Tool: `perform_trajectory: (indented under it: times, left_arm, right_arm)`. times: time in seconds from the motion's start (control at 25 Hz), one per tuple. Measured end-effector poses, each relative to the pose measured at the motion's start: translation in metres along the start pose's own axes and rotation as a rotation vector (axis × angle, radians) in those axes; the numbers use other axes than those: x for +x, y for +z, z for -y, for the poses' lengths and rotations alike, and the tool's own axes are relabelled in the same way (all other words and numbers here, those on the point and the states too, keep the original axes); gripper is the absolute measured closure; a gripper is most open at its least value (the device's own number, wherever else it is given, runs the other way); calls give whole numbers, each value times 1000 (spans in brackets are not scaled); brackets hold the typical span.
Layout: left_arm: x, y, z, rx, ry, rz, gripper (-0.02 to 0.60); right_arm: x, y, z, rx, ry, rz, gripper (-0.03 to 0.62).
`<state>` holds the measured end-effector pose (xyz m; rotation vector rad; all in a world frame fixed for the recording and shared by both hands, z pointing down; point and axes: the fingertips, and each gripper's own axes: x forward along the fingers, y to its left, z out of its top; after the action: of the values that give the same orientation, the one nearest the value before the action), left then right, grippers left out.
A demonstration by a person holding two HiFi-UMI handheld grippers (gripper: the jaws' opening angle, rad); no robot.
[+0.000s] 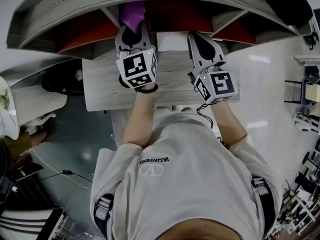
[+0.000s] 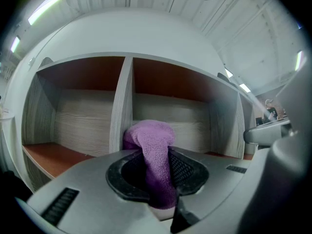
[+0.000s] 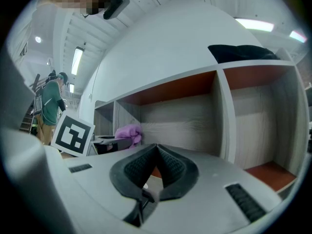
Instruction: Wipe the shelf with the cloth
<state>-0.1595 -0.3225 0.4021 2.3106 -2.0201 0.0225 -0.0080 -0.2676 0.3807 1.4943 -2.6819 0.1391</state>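
Head view: at upper centre, the left gripper (image 1: 133,33) pinched a purple, nubbly cloth (image 1: 132,13) at the grey wood-grain shelf (image 1: 65,9).
Left gripper view: the cloth bunched at centre, beside an upright divider (image 2: 122,106).
Right gripper view: the right gripper (image 3: 157,150) had its ribbed black pads pressed together, empty.

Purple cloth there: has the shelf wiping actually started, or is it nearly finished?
Done: the left gripper is clamped on the purple cloth. In hand: the cloth is held up at the front of the shelf, beside an upright divider; contact with the wood cannot be judged. Left: the wiping itself, since no compartment shows any sign of having been wiped. The right gripper is shut on nothing, pointing into the shelf.
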Motion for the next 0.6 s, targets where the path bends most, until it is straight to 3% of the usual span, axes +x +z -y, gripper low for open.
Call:
perform_trajectory:
  times: [0.6]
  left_arm:
    - [0, -22, -1, 13, 4, -45, 495]
  right_arm:
    - [-4, -6, 1, -5, -7, -13, 595]
